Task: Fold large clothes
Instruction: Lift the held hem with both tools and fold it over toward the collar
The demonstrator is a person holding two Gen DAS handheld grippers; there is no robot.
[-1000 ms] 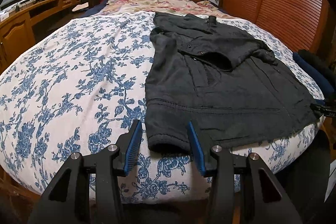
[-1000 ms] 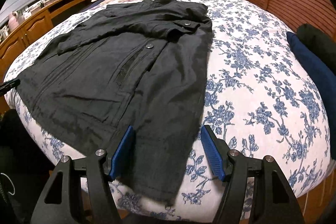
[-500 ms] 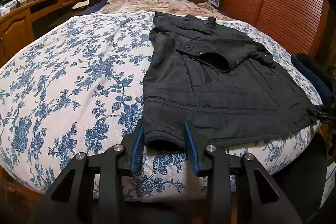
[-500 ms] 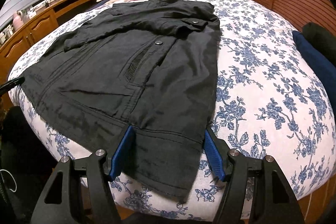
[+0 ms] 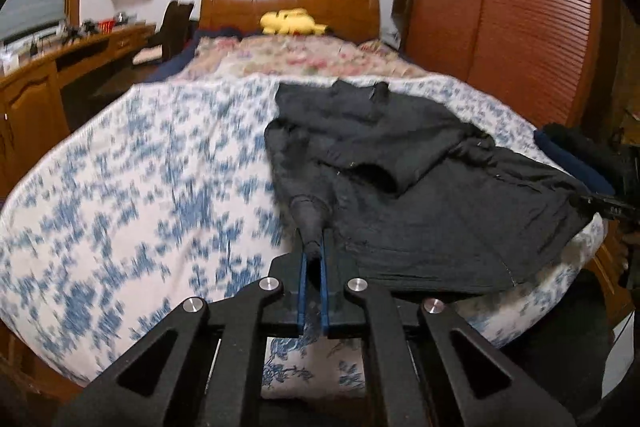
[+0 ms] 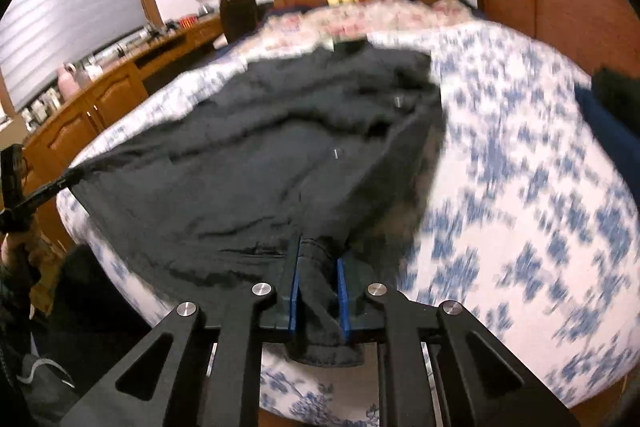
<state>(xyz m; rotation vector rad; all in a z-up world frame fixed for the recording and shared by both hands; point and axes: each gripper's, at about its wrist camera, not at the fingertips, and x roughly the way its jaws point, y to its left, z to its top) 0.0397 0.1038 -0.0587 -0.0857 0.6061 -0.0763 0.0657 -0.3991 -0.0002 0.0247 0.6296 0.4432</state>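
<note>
A large black jacket (image 5: pixel 420 187) lies on the bed with its collar toward the headboard. My left gripper (image 5: pixel 313 255) is shut on the jacket's near left hem corner, which bunches between the blue pads and lifts off the quilt. My right gripper (image 6: pixel 317 269) is shut on the near right hem corner of the jacket (image 6: pixel 260 163), with cloth hanging down between the pads. The hem is raised between both grippers. The right gripper shows at the far right of the left wrist view, the left gripper at the far left of the right wrist view.
The bed has a blue-flowered white quilt (image 5: pixel 140 187), a wooden headboard (image 5: pixel 288 3) and a yellow plush toy (image 5: pixel 290 23). A wooden desk (image 5: pixel 60 67) runs along the left. A slatted wardrobe (image 5: pixel 520 27) stands to the right. Dark folded clothes (image 6: pixel 612 107) lie at the bed's right edge.
Both grippers have closed on the jacket's hem corners, and they have lifted the hem off the quilt. Both views now tilt up and blur with motion.
</note>
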